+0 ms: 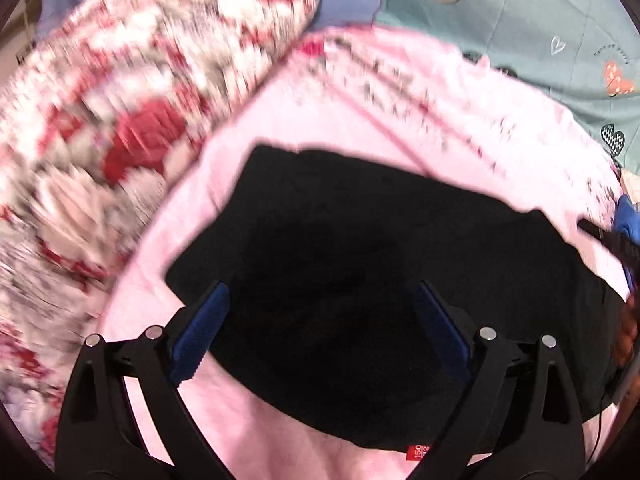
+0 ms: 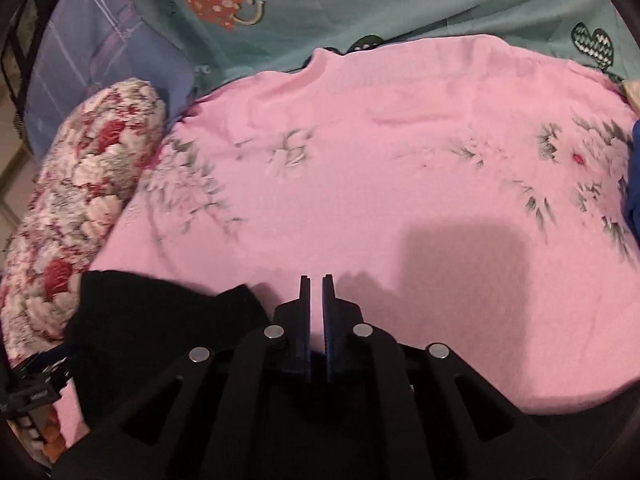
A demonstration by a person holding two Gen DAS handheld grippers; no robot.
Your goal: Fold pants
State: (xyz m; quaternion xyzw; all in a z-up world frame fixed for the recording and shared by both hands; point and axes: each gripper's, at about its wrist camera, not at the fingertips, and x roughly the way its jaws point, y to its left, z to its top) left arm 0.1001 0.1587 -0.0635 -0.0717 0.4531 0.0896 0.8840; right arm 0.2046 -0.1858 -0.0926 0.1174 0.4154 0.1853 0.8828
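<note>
Black pants [image 1: 360, 280] lie folded in a flat dark block on a pink floral blanket [image 1: 280, 120]. My left gripper [image 1: 322, 300] is open, its blue-padded fingers [image 1: 208, 320] spread over the near part of the pants, holding nothing. In the right wrist view the pants [image 2: 160, 320] lie at the lower left, partly under the gripper. My right gripper [image 2: 317, 280] has its jaws nearly together over the pink blanket [image 2: 360, 160] with no cloth seen between them. The right gripper also shows at the right edge of the left wrist view [image 1: 612, 240].
A red and white floral pillow [image 1: 100, 140] lies left of the blanket, also in the right wrist view [image 2: 80, 200]. A teal sheet with heart prints [image 2: 360, 8] lies beyond the blanket. A blue cloth [image 2: 634, 180] is at the right edge.
</note>
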